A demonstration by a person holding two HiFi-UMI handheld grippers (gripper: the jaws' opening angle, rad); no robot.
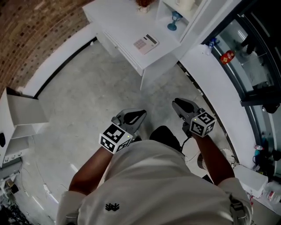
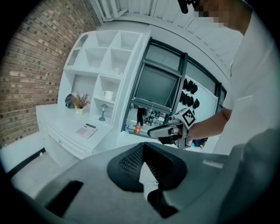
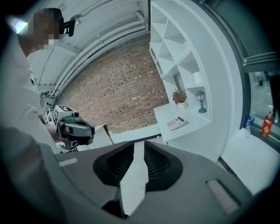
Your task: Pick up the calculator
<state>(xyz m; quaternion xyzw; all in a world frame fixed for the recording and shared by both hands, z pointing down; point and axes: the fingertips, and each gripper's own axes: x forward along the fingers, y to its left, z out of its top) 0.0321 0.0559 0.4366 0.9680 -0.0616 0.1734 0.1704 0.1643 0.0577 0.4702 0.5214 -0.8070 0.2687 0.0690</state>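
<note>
The calculator point(image 1: 145, 43) is white with a dark display and lies flat on top of a white cabinet point(image 1: 118, 22) across the floor from me. It is also small and far off in the left gripper view point(image 2: 86, 130) and the right gripper view point(image 3: 177, 123). My left gripper point(image 1: 138, 115) and right gripper point(image 1: 177, 104) are held side by side in front of my body, over the grey floor, well short of the cabinet. In the left gripper's point(image 2: 146, 168) own view a narrow gap shows between the pads, with nothing in it. The right gripper point(image 3: 137, 164) also stands slightly open and empty.
On the cabinet stand a blue goblet point(image 1: 174, 20) and a potted plant point(image 1: 142, 3), with a white shelf unit point(image 2: 103, 57) and a mug point(image 2: 107, 94) behind. A brick wall point(image 1: 30, 30) runs at the left, a glass wall with a white ledge point(image 1: 219, 83) at the right. A white box point(image 1: 22, 112) stands at the left.
</note>
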